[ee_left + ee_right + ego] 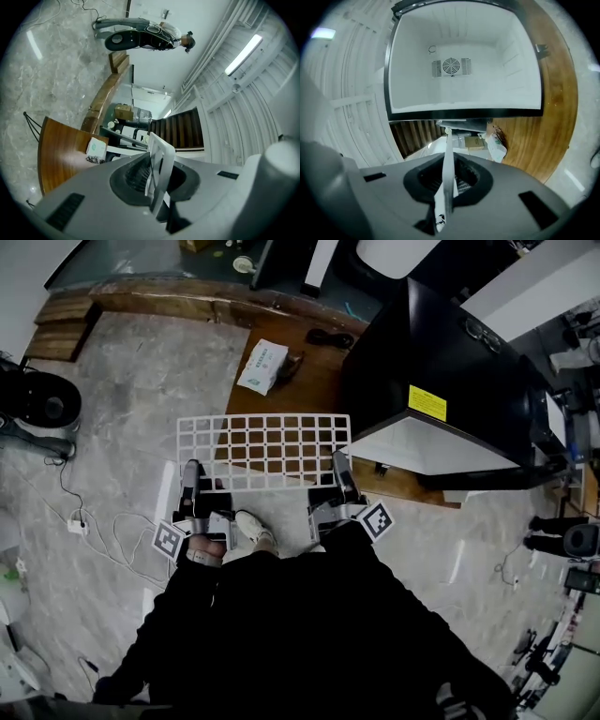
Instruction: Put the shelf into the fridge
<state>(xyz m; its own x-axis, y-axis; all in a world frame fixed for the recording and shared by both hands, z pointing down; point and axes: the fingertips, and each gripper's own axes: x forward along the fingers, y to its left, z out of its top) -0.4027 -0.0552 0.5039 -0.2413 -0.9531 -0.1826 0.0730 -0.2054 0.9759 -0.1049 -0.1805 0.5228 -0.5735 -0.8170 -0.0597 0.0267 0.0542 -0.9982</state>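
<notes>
— Above the floor at the tabletop's edge, item one: shelf (264, 451), white wire grid, held level; far part over the wooden tabletop (314, 381); far right corner just beside the open fridge (441, 381). How held?

— Left claw (191, 479) clenched on the near rail at its left end; right claw (342, 472) clenched on the same rail at its right end; each gripper view shows the white rail pinched edge-on between the jaws.

— Item two, fridge: condition?

— Black case, front open; white cavity faces the right gripper view; back wall bearing a fan grille (451, 67); no contents visible; side walls show faint ledges.

— Handling note for the step in hand?

— Judged: carriage toward the mouth, insertion not begun; turn the shelf to face the cavity squarely; hold both claws at one height so the grid lies flat; enter far edge first, onto one matching pair of ledges; advance both hands evenly, since a skew would likely jam a corner; mind the tissue pack (262, 367) on the tabletop; release only once the shelf rests on its ledges.
</notes>
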